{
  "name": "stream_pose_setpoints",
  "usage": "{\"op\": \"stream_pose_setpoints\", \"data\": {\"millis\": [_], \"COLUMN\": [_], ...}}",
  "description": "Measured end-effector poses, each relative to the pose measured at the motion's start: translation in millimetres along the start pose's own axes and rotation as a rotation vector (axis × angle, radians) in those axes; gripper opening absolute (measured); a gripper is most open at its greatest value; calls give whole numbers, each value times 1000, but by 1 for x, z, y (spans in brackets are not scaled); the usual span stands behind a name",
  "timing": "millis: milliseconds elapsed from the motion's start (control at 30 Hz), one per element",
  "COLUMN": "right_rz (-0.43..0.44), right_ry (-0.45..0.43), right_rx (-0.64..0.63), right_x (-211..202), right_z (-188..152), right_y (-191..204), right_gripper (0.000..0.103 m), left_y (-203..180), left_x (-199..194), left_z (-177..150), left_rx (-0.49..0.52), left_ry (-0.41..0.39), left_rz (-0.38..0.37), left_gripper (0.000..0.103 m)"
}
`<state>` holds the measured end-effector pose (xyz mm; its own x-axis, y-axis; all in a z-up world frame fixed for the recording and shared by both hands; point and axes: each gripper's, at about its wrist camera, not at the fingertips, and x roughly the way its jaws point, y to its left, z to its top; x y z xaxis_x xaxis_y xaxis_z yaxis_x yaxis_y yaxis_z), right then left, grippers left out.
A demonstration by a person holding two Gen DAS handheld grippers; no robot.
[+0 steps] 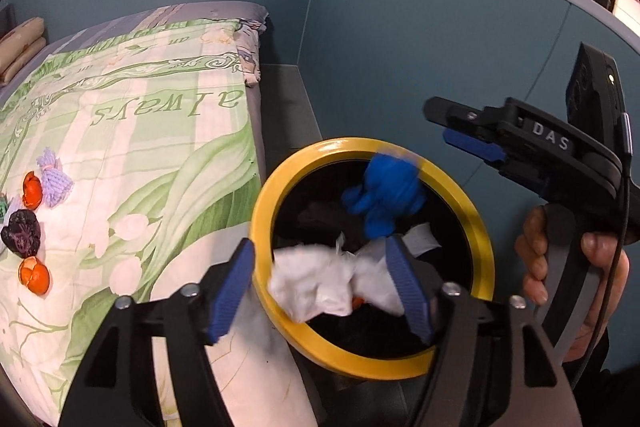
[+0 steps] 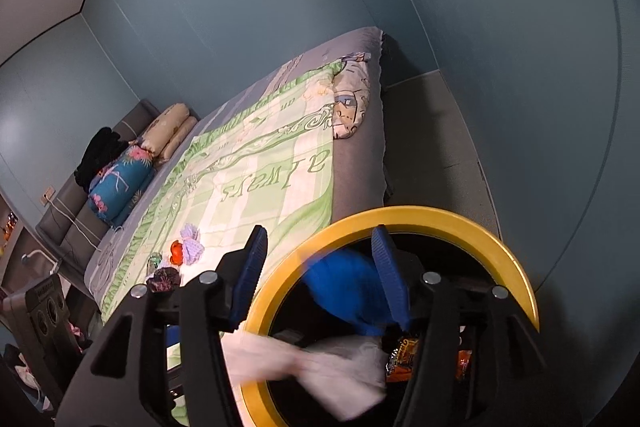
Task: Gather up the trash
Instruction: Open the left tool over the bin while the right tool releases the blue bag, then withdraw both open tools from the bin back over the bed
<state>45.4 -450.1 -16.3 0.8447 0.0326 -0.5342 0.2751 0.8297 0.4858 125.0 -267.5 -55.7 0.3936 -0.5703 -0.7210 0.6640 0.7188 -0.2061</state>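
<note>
Landmark: yellow-rimmed bin [image 1: 280,187] beside the bed [image 1: 168,163].
Left tool [image 1: 320,283]: jaws wide, white tissue [image 1: 316,287] loose between them over the bin's near rim.
Right tool [image 2: 320,279]: jaws apart, blue wad [image 2: 348,291] blurred over the bin's mouth.
Remaining trash: orange peels [image 1: 34,275], purple net [image 1: 54,177] on the bed.

Black tool [image 1: 320,283], blue ribbed pads [image 1: 234,291], silver screws
</note>
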Motion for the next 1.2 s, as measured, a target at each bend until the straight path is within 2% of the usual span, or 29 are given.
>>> {"op": "stream_pose_setpoints", "data": {"millis": [67, 133, 233, 633, 900, 1200], "right_rz": [0, 7, 29, 68, 96, 161], "right_ry": [-9, -19, -28, -39, -18, 41], "right_rx": [8, 11, 11, -39, -109, -192], "right_x": [-2, -4, -5, -7, 5, 39], "right_z": [2, 2, 2, 7, 10, 5], "right_y": [-3, -5, -4, 21, 64, 127], "right_gripper": [53, 56, 59, 67, 69, 73], "left_y": [4, 6, 7, 41, 101, 181], "left_x": [-2, -4, -10, -26, -51, -84], "left_z": [1, 1, 2, 5, 5, -7], "left_rx": [-20, -25, -10, -17, -122, -223], "left_ry": [-5, -18, -51, -95, -152, -216], "left_rz": [-8, 4, 30, 94, 137, 233], "left_gripper": [74, 85, 95, 95, 95, 95]}}
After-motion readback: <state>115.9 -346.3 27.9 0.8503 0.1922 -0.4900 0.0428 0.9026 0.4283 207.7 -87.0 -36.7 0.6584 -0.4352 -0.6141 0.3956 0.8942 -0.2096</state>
